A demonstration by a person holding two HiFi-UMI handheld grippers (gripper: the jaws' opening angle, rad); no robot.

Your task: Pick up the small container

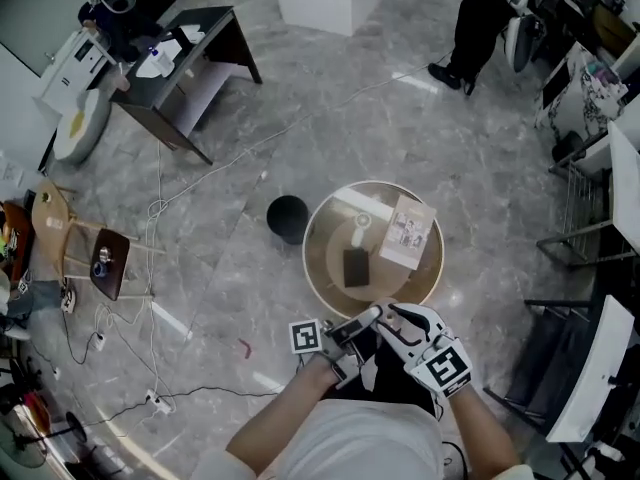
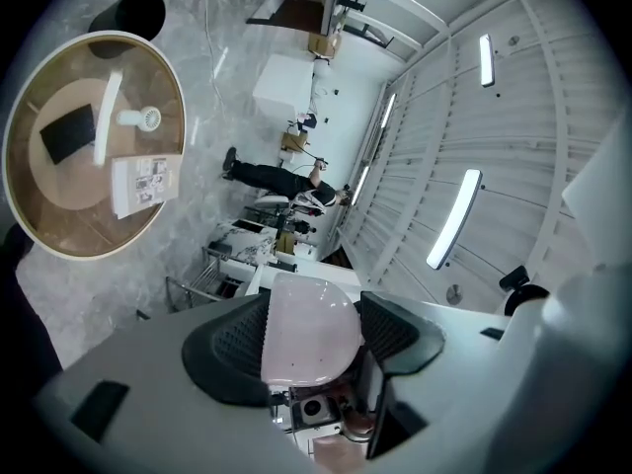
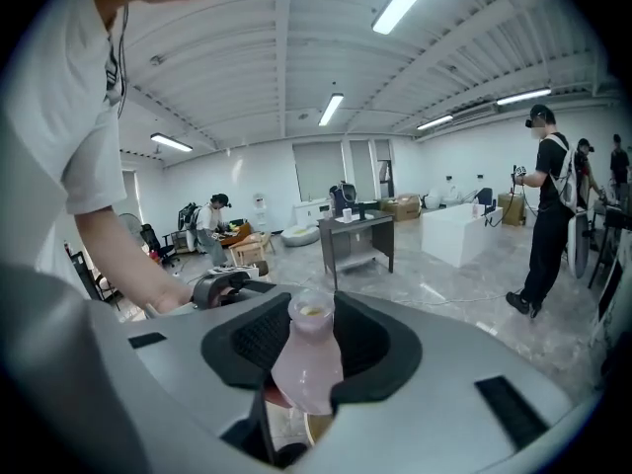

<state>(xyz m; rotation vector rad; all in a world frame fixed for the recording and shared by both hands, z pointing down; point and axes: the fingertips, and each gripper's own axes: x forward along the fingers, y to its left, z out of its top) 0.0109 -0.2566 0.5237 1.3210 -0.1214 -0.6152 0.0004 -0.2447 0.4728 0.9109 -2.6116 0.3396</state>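
Observation:
The small container is a pale pink, see-through bottle. In the right gripper view the bottle (image 3: 308, 358) stands neck up between the black pads, and my right gripper (image 3: 311, 339) is shut on its body. In the left gripper view its broad pink base (image 2: 311, 329) fills the gap between the jaws, with my left gripper (image 2: 311, 314) shut on it. In the head view the left gripper (image 1: 368, 317) and the right gripper (image 1: 393, 314) meet tip to tip close to my body, above the near rim of the round table (image 1: 318, 280). The bottle itself is hidden between them there.
On the round table lie a black flat block (image 1: 355, 266), a printed booklet (image 1: 408, 231) and a small white piece (image 1: 362, 221). A black bin (image 1: 288, 216) stands on the floor beside it. Cables (image 1: 155, 298) trail left; a dark desk (image 1: 190, 58) and a standing person (image 1: 478, 23) are farther off.

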